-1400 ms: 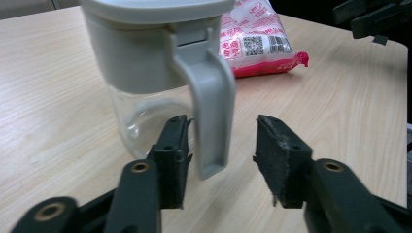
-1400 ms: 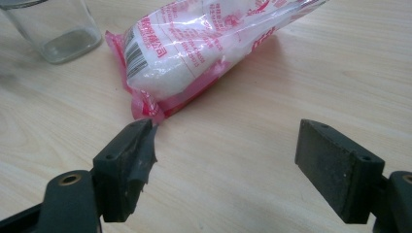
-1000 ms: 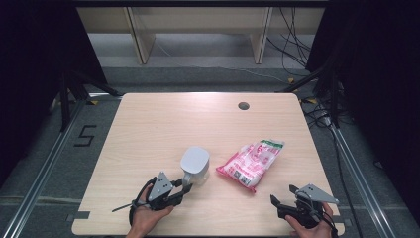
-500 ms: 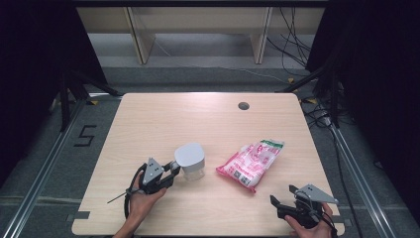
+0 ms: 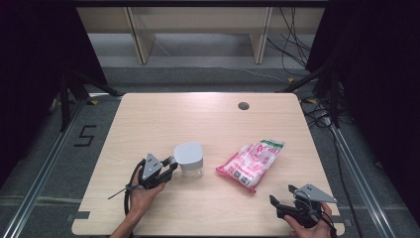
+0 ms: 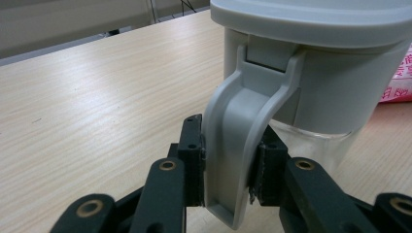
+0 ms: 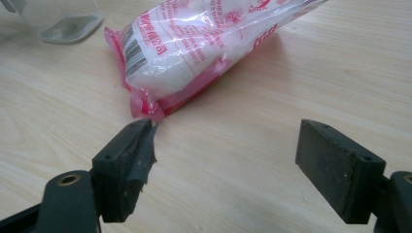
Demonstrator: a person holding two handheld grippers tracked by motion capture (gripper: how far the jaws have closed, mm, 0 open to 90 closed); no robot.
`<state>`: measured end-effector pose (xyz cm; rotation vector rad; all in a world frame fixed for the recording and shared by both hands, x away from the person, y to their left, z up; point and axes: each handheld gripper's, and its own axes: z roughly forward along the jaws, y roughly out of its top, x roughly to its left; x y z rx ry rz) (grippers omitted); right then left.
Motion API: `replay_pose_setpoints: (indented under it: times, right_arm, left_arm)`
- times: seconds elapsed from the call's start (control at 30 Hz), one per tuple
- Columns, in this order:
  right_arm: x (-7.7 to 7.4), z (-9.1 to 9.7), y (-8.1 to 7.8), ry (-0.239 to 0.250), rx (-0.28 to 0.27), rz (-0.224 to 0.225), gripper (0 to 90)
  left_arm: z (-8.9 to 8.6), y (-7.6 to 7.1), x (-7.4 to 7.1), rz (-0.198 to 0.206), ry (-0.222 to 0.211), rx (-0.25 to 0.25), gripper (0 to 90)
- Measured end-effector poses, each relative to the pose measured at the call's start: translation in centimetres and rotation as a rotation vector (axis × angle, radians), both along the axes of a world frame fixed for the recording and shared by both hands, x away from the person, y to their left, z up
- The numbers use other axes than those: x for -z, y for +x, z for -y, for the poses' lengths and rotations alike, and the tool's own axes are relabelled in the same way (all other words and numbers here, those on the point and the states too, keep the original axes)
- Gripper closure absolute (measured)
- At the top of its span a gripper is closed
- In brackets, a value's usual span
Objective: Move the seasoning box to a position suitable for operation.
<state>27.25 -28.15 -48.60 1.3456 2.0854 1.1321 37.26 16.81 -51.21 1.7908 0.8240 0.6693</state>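
The left hand-held gripper [image 6: 228,174] pinches the handle [image 6: 238,145] of the lidded jug [image 5: 188,159] standing mid-counter [image 5: 208,119]; the right hand-held gripper [image 7: 228,170] waits spread before the unopened pink bag [image 7: 204,48]. Filling appears yet to begin.

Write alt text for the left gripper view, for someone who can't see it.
The left gripper clamps its two black jaws on the grey handle of a lidded jug with a clear base, standing on a light wooden table. A pink packet peeks in at the right edge.
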Motion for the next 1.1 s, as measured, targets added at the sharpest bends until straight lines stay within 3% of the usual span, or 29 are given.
replay_pose_setpoints:
  times: [0.07,0.1,0.13,0.23,0.33,0.47,0.8,0.87,0.9,1.1]
  right_arm:
    - [0.0,0.0,0.0,-0.001,0.000,0.000,22.7]
    - [0.0,0.0,0.0,-0.002,0.000,-0.001,22.8]
    - [0.1,0.0,0.1,-0.010,0.003,0.009,22.7]
    - [0.2,-0.1,0.2,-0.014,0.005,0.008,22.8]
    - [0.2,-0.1,0.1,-0.014,0.004,0.011,22.8]
    - [0.2,-0.1,0.2,-0.014,0.003,0.009,22.7]
    - [0.2,-0.2,0.2,-0.015,-0.008,0.014,22.3]
    - [0.1,-0.4,0.0,-0.001,0.009,-0.008,22.3]
    - [0.3,-0.2,0.3,-0.022,-0.014,0.015,22.3]
    - [0.3,-0.3,0.3,-0.021,-0.010,0.012,22.3]
  left_arm:
    - [-0.1,0.1,0.0,0.011,0.005,0.020,70.2]
    - [0.2,0.0,0.1,-0.001,-0.016,0.029,70.1]
    - [0.3,0.0,0.1,0.010,0.005,0.037,70.1]
    - [0.9,-0.1,0.1,-0.004,-0.022,0.061,70.0]
    - [1.3,-0.2,0.1,-0.001,-0.004,0.092,70.0]
    - [1.7,-0.3,0.1,-0.005,-0.011,0.131,69.9]
    - [1.7,0.3,0.1,-0.016,-0.021,0.163,69.9]
    - [1.8,0.2,0.1,-0.017,-0.025,0.169,69.9]
    - [1.9,0.3,0.2,-0.014,-0.028,0.173,69.9]
    - [2.1,0.2,0.2,-0.017,-0.025,0.202,69.8]
